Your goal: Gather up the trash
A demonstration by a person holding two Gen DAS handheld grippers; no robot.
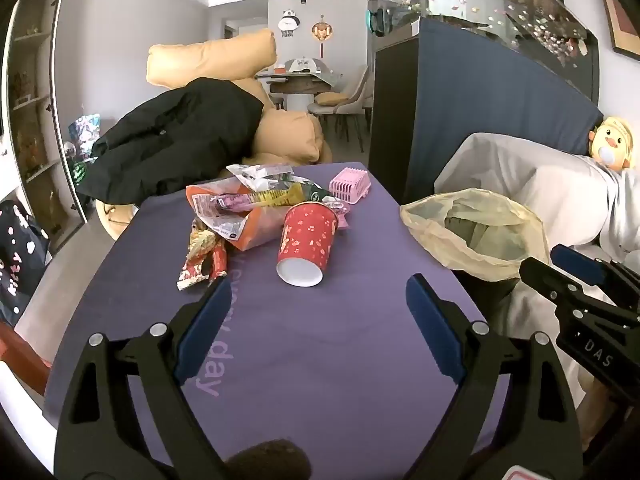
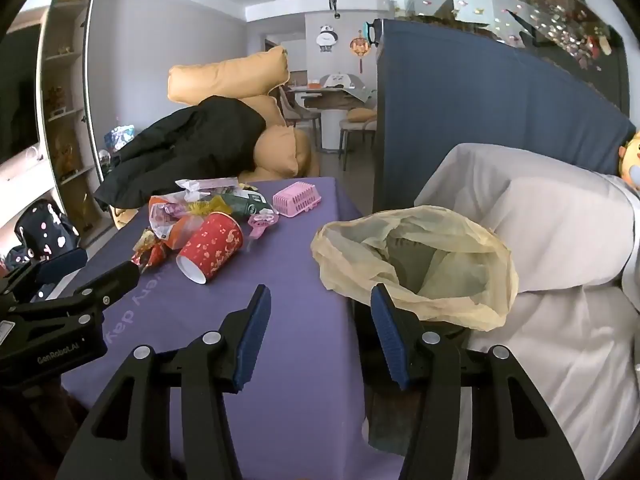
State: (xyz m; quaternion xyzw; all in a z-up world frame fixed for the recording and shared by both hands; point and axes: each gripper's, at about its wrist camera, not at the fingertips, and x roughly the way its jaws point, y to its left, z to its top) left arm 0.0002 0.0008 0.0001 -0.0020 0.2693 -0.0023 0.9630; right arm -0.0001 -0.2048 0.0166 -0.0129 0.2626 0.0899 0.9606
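A red paper cup (image 1: 306, 242) lies on its side on the purple table (image 1: 312, 344), mouth toward me; it also shows in the right wrist view (image 2: 211, 247). Behind it lies a heap of snack wrappers (image 1: 244, 200) (image 2: 200, 204) and a red-gold wrapper (image 1: 202, 258). A pale yellow bag-lined bin (image 1: 478, 232) (image 2: 416, 264) stands open at the table's right edge. My left gripper (image 1: 318, 294) is open and empty, just short of the cup. My right gripper (image 2: 318, 300) is open and empty, over the table's right edge beside the bin.
A small pink basket (image 1: 350, 186) (image 2: 297, 199) sits at the table's far end. A black jacket (image 1: 172, 144) lies over tan cushions (image 1: 212, 58) behind. A white-covered sofa (image 2: 552, 240) is to the right, a dark blue cabinet (image 1: 460, 96) beyond it.
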